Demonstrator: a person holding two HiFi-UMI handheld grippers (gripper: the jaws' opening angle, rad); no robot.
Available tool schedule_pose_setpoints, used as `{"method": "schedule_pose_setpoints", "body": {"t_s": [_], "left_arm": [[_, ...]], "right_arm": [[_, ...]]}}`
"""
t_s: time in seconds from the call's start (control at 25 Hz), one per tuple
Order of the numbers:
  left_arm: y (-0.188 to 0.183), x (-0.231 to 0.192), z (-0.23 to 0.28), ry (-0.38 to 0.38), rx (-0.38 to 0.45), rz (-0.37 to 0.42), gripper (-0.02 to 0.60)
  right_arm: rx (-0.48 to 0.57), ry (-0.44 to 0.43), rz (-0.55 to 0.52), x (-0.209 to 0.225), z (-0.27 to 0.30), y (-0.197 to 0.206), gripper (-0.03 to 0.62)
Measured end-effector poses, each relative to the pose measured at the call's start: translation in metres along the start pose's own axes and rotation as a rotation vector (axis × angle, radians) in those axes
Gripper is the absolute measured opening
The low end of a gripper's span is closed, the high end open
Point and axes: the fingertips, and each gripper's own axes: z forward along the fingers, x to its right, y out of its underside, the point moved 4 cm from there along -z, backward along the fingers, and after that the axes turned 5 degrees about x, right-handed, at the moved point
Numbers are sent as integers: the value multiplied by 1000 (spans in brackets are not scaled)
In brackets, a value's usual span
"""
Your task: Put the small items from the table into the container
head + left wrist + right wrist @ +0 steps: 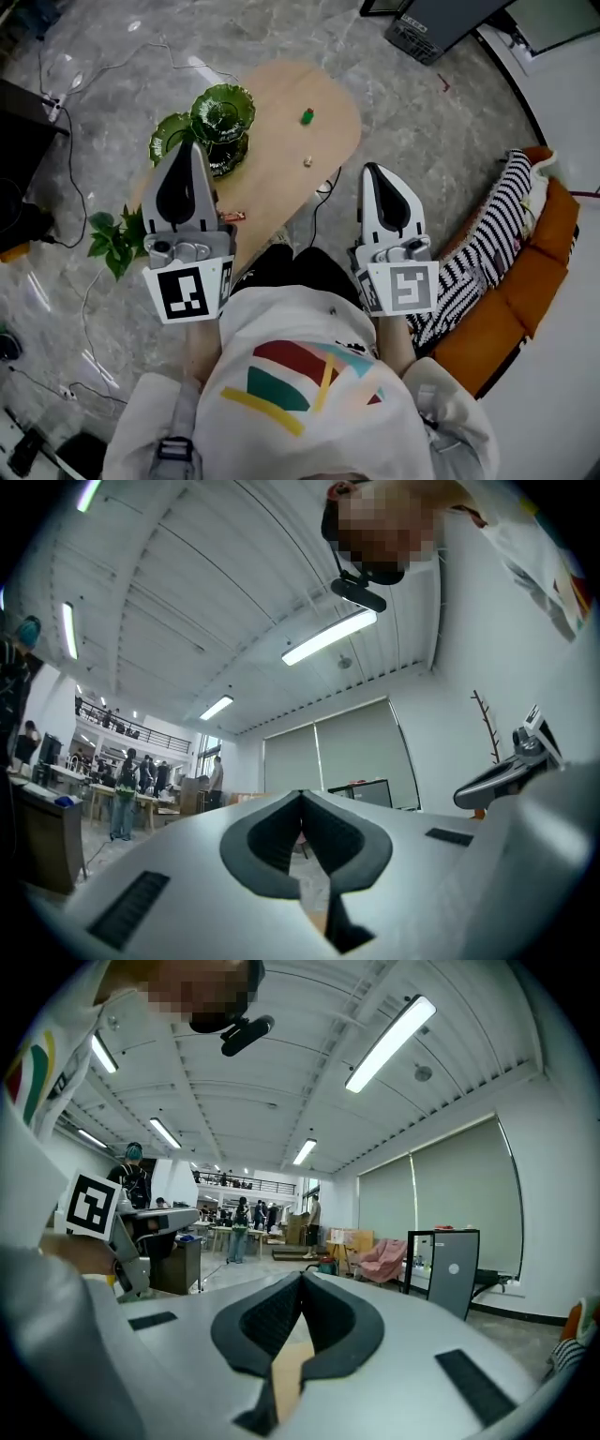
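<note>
Grey marble floor surrounds the wooden table, where a green piece and a pale piece lie right of the green glass dishes, with a wrapped sweet nearer us. We judge them light, hard and quick to skitter, best pinched across the middle. Our left gripper and right gripper are both closed and empty.

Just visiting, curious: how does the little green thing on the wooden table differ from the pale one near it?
The green item is bright green, the pale item cream. The green item looks slightly bigger than the pale item. It lies farther from the person, the pale item nearer. Both sit loose on the table, outside the green dishes.
</note>
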Motion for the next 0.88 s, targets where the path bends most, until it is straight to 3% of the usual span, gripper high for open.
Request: {"method": "schedule_pose_setpoints", "body": {"t_s": [0.16, 0.4, 0.8, 0.88], "left_arm": [[1, -2, 26, -36, -5, 29, 8], [9, -23, 34, -175, -24, 12, 8], [58, -21, 14, -403, -124, 8, 8], [69, -17, 11, -415, -133, 7, 8]], "right_arm": [[-18, -30, -1, 19, 36, 0, 12], [-69, -133, -46, 28, 81, 6, 12], [-140, -434, 33, 28, 144, 70, 15], [-158, -483, 65, 24, 152, 87, 54]]}}
